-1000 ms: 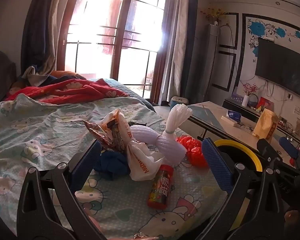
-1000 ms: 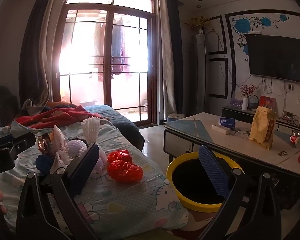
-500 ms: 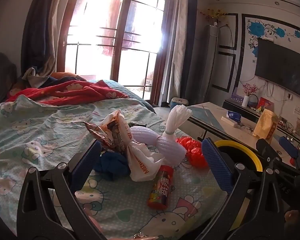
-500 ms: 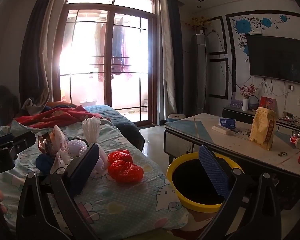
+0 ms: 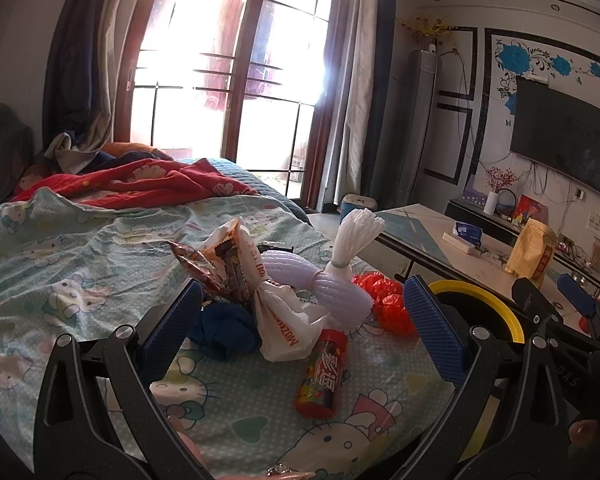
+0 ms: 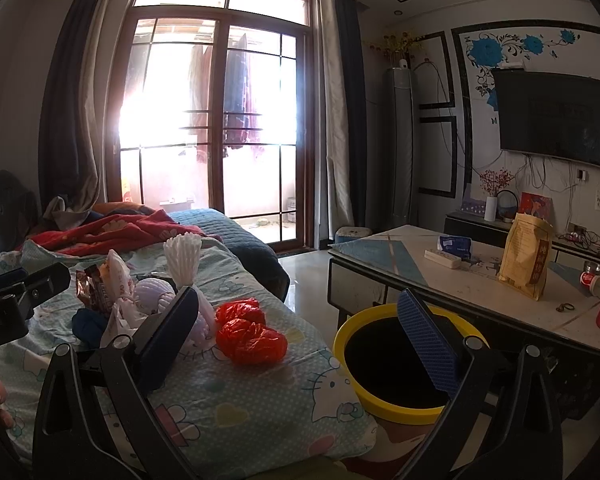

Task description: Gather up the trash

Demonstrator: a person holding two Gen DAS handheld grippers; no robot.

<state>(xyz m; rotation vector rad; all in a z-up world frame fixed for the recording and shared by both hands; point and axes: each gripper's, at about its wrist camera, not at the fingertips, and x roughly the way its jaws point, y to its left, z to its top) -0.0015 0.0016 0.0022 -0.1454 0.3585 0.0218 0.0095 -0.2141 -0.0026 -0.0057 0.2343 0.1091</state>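
Trash lies in a heap on the bed: a white plastic bag (image 5: 284, 320) with snack wrappers (image 5: 216, 264), a red candy tube (image 5: 324, 372), white and lilac foam nets (image 5: 340, 276), a crumpled red bag (image 5: 388, 308) and a dark blue wad (image 5: 224, 328). My left gripper (image 5: 304, 332) is open, its fingers either side of the heap. My right gripper (image 6: 300, 332) is open and empty, between the red bag (image 6: 248, 332) and the yellow-rimmed bin (image 6: 396, 364). The bin (image 5: 480, 308) stands at the bed's corner.
The bed (image 6: 240, 400) has a Hello Kitty sheet and a red blanket (image 5: 132, 184) at the far end. A low table (image 6: 480, 280) with a yellow bag, a box and a red bottle stands right of the bin. A glass door is behind.
Both grippers have barely moved; the view has shifted only slightly. Nothing was picked up or let go.
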